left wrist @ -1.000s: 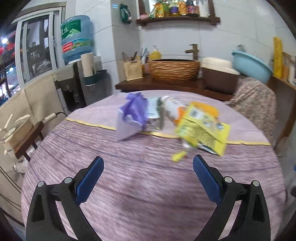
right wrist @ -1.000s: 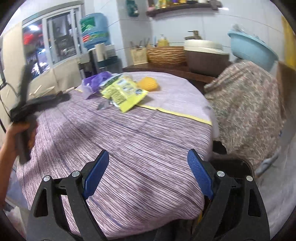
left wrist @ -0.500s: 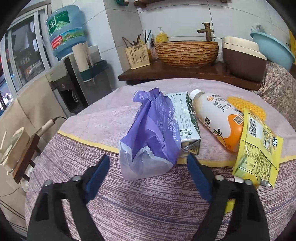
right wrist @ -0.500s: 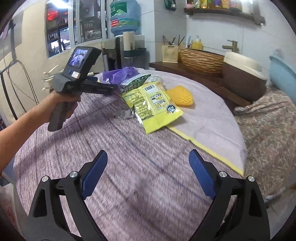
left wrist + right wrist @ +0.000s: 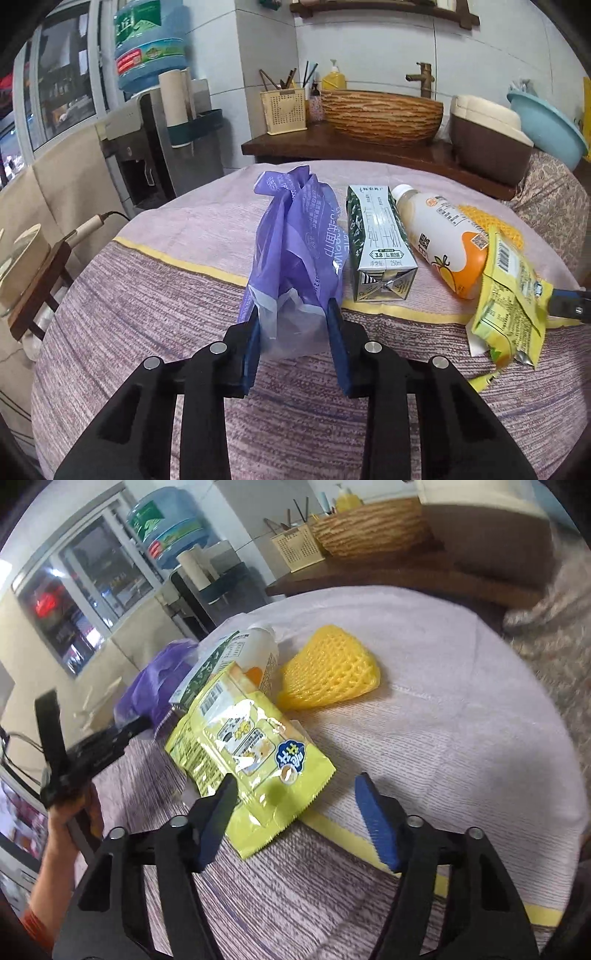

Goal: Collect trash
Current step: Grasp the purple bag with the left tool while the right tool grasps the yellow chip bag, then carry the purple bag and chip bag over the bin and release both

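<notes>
- Left wrist view: you're bringing your left gripper (image 5: pixel 293 332) in around the near end of the purple bag (image 5: pixel 299 251), a blue pad on either side of the plastic. The pads look to be pressing the film, but whether the pinch is complete I cannot tell.
- I'd judge you're taking the bag first because it is what the trash goes into.
- Just right of the purple bag, the milk carton (image 5: pixel 380 243) is lying on its side; "3.8" and "250mL" are readable, with large Chinese characters above.
- Right of the carton, the drink bottle (image 5: pixel 439 240) is lying cap away from you, its fine print too small to read.
- Right wrist view: you're holding your right gripper (image 5: pixel 295 819) with jaws wide apart, straddling the near corner of the yellow snack packet (image 5: pixel 243 746), clamped on nothing.
- That packet is showing a blue badge and a barcode; the yellow foam net (image 5: pixel 332 672) is resting beyond it.
</notes>
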`<state>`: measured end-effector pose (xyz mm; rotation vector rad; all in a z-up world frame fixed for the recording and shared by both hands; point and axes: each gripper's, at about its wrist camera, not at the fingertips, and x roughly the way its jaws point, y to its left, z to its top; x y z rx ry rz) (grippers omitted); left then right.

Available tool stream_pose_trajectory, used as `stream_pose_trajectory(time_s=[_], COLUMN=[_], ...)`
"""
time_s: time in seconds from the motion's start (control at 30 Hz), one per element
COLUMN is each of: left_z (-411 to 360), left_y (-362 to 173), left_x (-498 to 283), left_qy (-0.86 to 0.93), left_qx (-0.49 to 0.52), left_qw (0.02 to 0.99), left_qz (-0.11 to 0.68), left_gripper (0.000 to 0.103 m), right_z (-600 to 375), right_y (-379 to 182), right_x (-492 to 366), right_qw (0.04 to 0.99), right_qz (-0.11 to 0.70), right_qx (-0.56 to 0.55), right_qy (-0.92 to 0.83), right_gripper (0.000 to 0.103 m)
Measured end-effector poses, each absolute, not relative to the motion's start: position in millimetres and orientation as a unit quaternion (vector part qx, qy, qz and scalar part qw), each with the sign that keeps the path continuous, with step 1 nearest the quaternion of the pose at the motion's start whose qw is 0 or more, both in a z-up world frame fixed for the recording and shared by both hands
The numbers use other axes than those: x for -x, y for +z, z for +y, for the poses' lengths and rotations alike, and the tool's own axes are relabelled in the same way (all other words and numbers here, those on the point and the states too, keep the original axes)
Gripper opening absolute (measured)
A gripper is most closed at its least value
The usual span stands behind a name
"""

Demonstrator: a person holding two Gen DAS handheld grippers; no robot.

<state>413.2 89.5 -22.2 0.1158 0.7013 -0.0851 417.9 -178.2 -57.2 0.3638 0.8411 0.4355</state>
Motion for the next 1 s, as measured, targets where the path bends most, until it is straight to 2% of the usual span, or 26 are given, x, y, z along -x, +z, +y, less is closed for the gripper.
stream_pose_trajectory(time_s=[0.03, 0.13, 0.2, 0.27, 0.37, 0.73, 1.0], left_z=[91.5, 98.1, 99.4, 100.1, 95.8, 46.1, -10.7], left_y=[-19.9, -11.7, -8.0, -4.0, 2.4, 17.2, 13.1], left_x=[-409.6, -390.8, -378.7, -364.9, -340.8, -236.2, -174.7], left_qy=[-0.041, -0.045, -0.046, -0.047, -0.059, -0.102, -0.144], left_qx=[-0.054, -0.044, -0.042, -0.039, -0.038, -0.021, -0.024], left_qw=[0.938, 0.943, 0.946, 0.948, 0.951, 0.96, 0.96], left_qz=[0.339, 0.325, 0.319, 0.313, 0.302, 0.262, 0.239], left_gripper=[0.033, 0.033, 0.033, 0.033, 0.033, 0.033, 0.033], right_z=[-178.4, -175.0, -172.7, -173.2, -173.8, -173.6, -204.3], right_y=[-59.8, -64.0, -65.2, -63.5, -54.6, -9.1, 9.5], right_x=[-421.5, -425.8, -425.5, -418.9, -403.8, -282.9, -174.3], right_qw=[0.872, 0.864, 0.859, 0.857, 0.86, 0.893, 0.943], right_qz=[0.405, 0.409, 0.41, 0.4, 0.381, 0.298, 0.241], right_qx=[-0.182, -0.196, -0.208, -0.221, -0.226, -0.181, -0.12], right_qy=[0.208, 0.217, 0.224, 0.237, 0.254, 0.284, 0.197], right_gripper=[0.059, 0.043, 0.022, 0.011, 0.003, 0.002, 0.002])
